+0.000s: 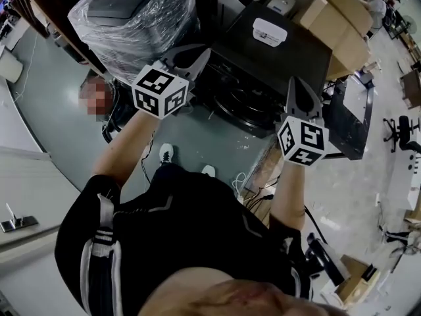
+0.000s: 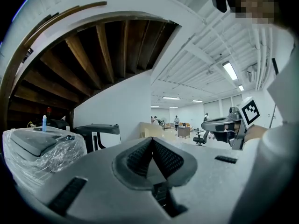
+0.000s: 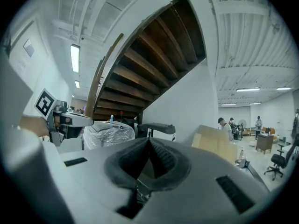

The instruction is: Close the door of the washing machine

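Left claw (image 1: pixel 196 61) and right claw (image 1: pixel 299 92), both pressed together on nothing, hover level over the black washing machine (image 1: pixel 276 51), whose round door (image 1: pixel 240 107) seems to jut open at its front, so they are probably readied to push, not grip.

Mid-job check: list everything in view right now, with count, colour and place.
Black front-loading washing machine: one, black, straight ahead.
Machine door: one, dark, apparently swung open at right.
White flat item: one, white, on the machine's top.
Plastic-wrapped appliance: one, grey under clear film, left of machine.
Cardboard boxes: at least two, brown, behind the machine.
Office chair: one, black, far right.
Wooden stair underside: one, dark brown, overhead.
Left tongs: one, grey, shut, empty.
Right tongs: one, grey, shut, empty.
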A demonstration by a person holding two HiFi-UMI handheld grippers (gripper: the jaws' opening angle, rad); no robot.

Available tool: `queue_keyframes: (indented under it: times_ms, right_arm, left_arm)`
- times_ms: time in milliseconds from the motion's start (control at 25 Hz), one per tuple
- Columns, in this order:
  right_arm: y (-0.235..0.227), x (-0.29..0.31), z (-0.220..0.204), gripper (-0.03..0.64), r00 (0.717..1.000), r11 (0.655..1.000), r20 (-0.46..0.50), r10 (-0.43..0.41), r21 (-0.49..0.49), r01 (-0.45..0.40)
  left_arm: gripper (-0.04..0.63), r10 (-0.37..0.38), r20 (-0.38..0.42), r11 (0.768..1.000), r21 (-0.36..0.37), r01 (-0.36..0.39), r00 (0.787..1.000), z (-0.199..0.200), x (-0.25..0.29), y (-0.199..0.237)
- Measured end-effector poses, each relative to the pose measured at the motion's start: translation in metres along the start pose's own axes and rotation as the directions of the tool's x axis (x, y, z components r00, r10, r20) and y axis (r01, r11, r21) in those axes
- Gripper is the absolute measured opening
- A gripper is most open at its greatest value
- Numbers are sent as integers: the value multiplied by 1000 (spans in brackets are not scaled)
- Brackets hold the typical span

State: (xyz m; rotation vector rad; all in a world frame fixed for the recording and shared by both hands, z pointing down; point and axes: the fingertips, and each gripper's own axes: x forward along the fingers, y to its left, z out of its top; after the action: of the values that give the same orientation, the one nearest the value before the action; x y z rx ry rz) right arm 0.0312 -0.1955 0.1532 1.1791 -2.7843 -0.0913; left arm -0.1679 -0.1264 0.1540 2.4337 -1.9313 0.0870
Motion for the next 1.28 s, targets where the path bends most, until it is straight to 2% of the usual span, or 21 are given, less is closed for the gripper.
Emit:
queue_keyframes:
  times_ms: [80, 280, 520, 680, 920, 1000, 1120, 1280]
  right_arm:
    - [5, 10, 4, 5, 1000, 1000, 2, -9, 1, 9]
    - [30, 42, 14, 5, 1000, 1000, -3, -17, -14, 17]
    - [66, 81, 6, 5, 996, 998, -67, -54, -27, 52]
    - [89, 107, -5, 5, 993, 998, -103, -65, -29, 62]
    - [118, 135, -26, 5, 985, 996, -149, -90, -22, 88]
    - [126, 142, -35, 5, 981, 995, -167, -99, -16, 98]
    - [137, 151, -50, 5, 974, 994, -201, -106, -8, 106]
    - [156, 160, -75, 5, 962, 994, -252, -104, 17, 112]
  left_arm:
    - [3, -17, 8, 1000, -12, 17, 1000, -3, 3, 16]
    - [3, -114, -23, 993, -14, 114, 993, -5, 5, 49]
    - [3, -132, -73, 991, -5, 132, 988, -28, 3, 119]
    - [3, -142, -149, 988, 33, 149, 979, -60, 5, 164]
    - [3, -172, -223, 982, 36, 185, 959, -122, 6, 222]
    - [5, -206, -248, 976, 17, 217, 947, -143, 6, 234]
    - [5, -271, -294, 959, -5, 282, 917, -174, 6, 245]
    - [6, -284, -391, 951, 4, 310, 876, -225, 4, 262]
